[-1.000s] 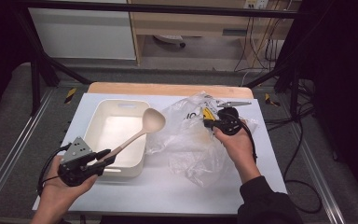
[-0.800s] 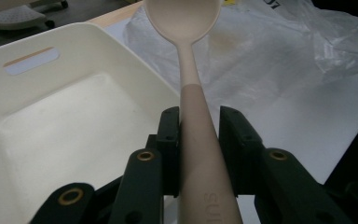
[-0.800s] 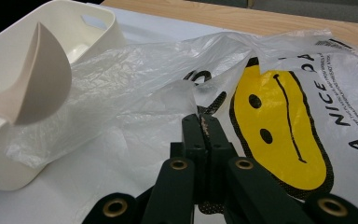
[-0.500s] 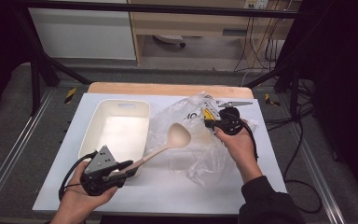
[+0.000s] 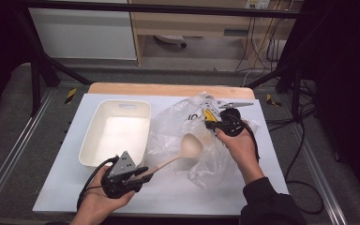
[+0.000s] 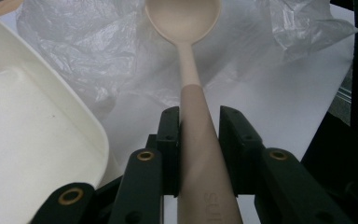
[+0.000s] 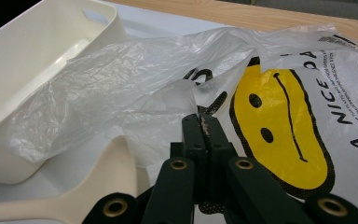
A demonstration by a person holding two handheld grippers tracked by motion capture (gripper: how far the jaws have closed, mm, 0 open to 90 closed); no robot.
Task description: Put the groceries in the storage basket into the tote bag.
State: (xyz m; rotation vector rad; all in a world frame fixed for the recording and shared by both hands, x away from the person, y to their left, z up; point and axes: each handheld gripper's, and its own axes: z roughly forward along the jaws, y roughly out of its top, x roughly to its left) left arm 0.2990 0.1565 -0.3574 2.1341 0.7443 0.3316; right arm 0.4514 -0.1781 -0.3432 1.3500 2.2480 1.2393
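between left tool (image 6: pixel 199 135) pads: spoon (image 6: pixel 186 28)

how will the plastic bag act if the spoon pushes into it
The bag is thin, crumpled film, so it will likely give and fold rather than resist. It looks light and may slide on the smooth table. The right gripper, pinching its edge, should anchor it.

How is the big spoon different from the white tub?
The beige wooden spoon is long and thin; the white rectangular plastic tub is wide and boxy. The spoon is held off the table by the left gripper, its bowl at the clear plastic bag; the tub sits flat, untouched. Both are pale and plain.
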